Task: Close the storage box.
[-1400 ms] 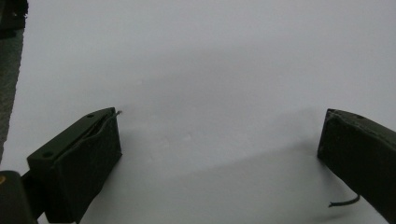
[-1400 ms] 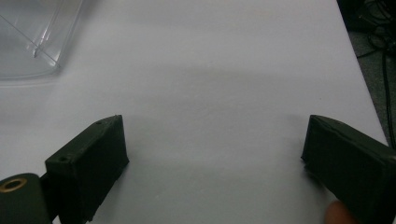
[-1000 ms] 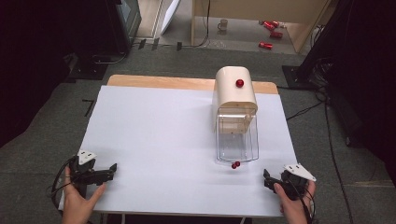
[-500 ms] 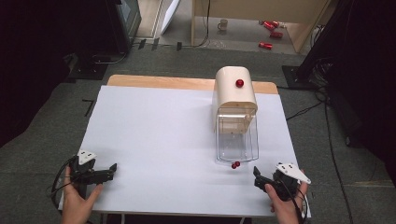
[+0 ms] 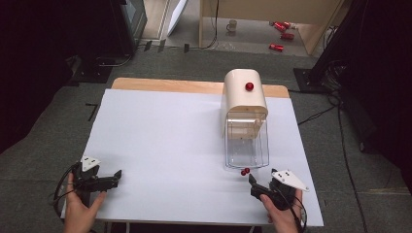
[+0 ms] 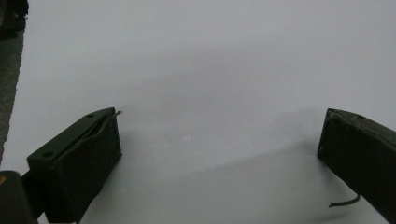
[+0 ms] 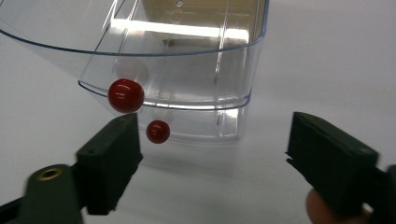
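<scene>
The red knob (image 7: 126, 95) on the clear drawer (image 7: 187, 70) is waiting; the right gripper (image 7: 215, 163) is nearing it wide open, likely needing to shift left, while the left gripper (image 6: 219, 158) is resting open.

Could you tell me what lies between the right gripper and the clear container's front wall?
In the right gripper view, two red balls lie between the open right gripper and the clear container.
</scene>
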The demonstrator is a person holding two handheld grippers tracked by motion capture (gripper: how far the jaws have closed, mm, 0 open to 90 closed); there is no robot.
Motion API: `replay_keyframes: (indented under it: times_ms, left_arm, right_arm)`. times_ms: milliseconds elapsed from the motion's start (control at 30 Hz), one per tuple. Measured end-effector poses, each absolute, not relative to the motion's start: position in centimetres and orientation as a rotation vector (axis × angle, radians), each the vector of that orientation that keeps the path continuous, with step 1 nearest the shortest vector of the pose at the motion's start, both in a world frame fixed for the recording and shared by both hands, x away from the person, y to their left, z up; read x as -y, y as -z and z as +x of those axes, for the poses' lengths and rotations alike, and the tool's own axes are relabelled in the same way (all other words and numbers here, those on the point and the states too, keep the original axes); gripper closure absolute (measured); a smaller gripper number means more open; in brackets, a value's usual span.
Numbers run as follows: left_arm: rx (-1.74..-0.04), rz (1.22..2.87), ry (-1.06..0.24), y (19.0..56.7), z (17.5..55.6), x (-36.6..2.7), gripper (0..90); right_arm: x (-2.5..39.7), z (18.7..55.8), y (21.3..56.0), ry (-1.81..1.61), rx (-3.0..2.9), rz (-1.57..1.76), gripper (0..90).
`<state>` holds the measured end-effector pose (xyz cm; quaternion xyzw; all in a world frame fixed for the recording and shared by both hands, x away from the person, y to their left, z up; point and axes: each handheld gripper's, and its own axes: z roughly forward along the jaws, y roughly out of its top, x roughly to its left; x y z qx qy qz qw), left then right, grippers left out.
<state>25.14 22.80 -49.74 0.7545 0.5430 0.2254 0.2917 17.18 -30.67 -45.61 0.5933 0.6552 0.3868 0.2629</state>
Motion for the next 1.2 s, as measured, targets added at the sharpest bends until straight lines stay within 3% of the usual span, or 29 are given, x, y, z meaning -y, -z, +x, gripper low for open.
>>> replay_keyframes:
  times_ms: [733, 1200]
  left_arm:
    - [-1.447, 2.011, -0.601, 49.7, 25.1, -22.8, 0.0]
    - [-1.447, 2.011, -0.601, 49.7, 25.1, -22.8, 0.0]
  right_arm:
    - [27.4, 16.8, 45.5, -1.133, -1.827, 1.542, 69.9]
    - [26.6, 17.1, 45.3, -1.089, -1.777, 1.563, 75.3]
